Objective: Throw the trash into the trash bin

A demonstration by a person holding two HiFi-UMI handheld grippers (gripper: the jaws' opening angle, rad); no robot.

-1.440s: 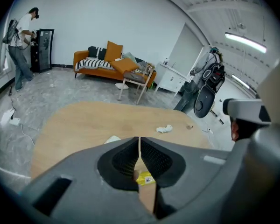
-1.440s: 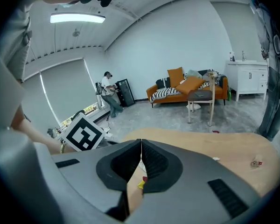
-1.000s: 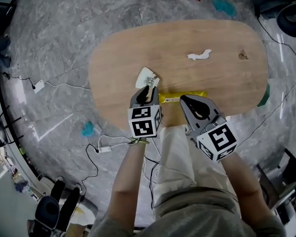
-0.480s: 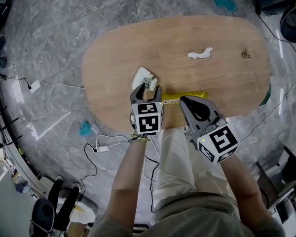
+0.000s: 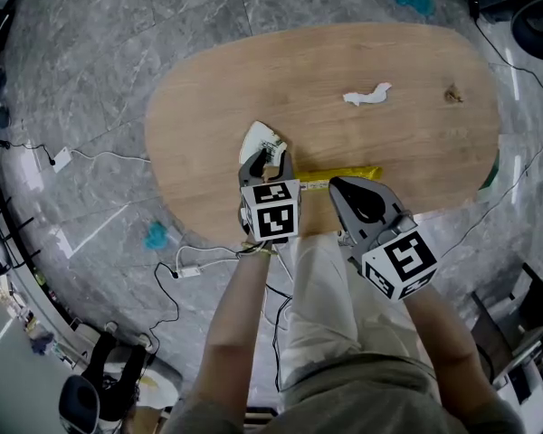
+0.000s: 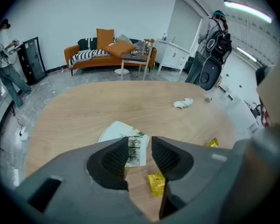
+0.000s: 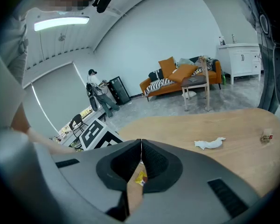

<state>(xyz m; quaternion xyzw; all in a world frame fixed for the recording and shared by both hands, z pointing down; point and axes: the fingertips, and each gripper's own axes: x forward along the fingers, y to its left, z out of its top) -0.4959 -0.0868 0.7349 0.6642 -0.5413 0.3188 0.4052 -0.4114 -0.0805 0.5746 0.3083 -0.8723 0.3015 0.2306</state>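
The paper (image 5: 261, 139) lies just beyond the left claw (image 5: 270, 157) by the table's (image 5: 389, 52) near edge. It shows between that claw's spread jaws, which have just been narrowing, and is not pinched. The right claw (image 5: 336, 184), pressed together, is farther off.

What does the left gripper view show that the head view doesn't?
Only the left gripper view: an orange sofa and a white cabinet beyond the table. Only the head view: the person's light trousers and a teal scrap on the floor. Both: the table, a printed white wrapper, a yellow wrapper and a crumpled tissue.
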